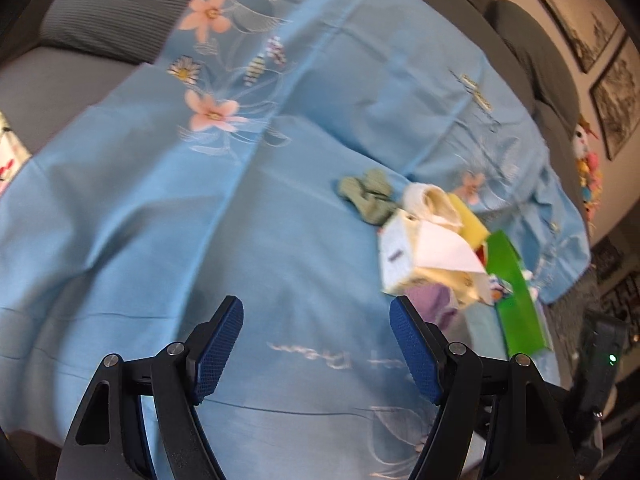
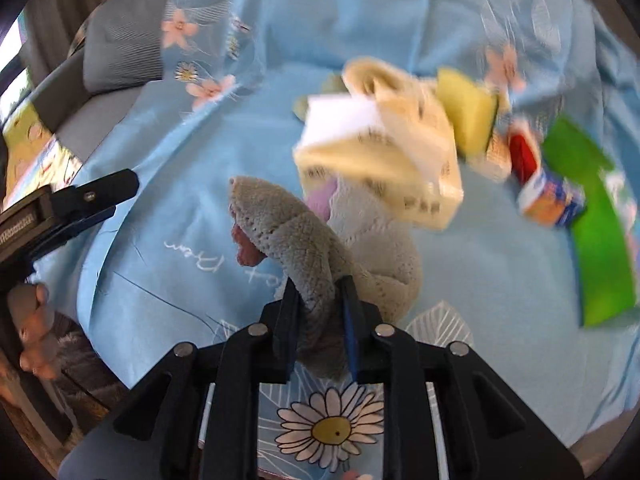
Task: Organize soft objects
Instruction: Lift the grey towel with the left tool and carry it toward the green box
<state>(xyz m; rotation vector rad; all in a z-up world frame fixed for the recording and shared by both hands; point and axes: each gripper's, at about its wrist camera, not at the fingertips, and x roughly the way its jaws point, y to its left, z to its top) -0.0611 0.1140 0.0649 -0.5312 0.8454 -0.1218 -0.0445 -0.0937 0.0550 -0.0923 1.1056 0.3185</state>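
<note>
My right gripper [image 2: 318, 300] is shut on a grey fuzzy plush toy [image 2: 292, 232] and holds it above the blue floral sheet [image 2: 140, 248]. Beyond it lies a pile: a cream cloth with a white sheet [image 2: 368, 140], a yellow sponge [image 2: 466, 116], a red item [image 2: 524, 156], a small blue-orange box [image 2: 554, 204] and a green sheet [image 2: 596, 224]. My left gripper [image 1: 316, 320] is open and empty over the sheet [image 1: 200, 200], left of the pile [image 1: 432, 240]. Its tip shows in the right wrist view [image 2: 104, 196]. A grey-green cloth [image 1: 368, 196] lies behind the pile.
A grey pillow [image 1: 120, 4] lies at the far left of the sofa. Dark cushions [image 1: 532, 52] line the back. Framed pictures [image 1: 616, 96] hang on the wall at right, with a colourful toy [image 1: 588, 168] below them.
</note>
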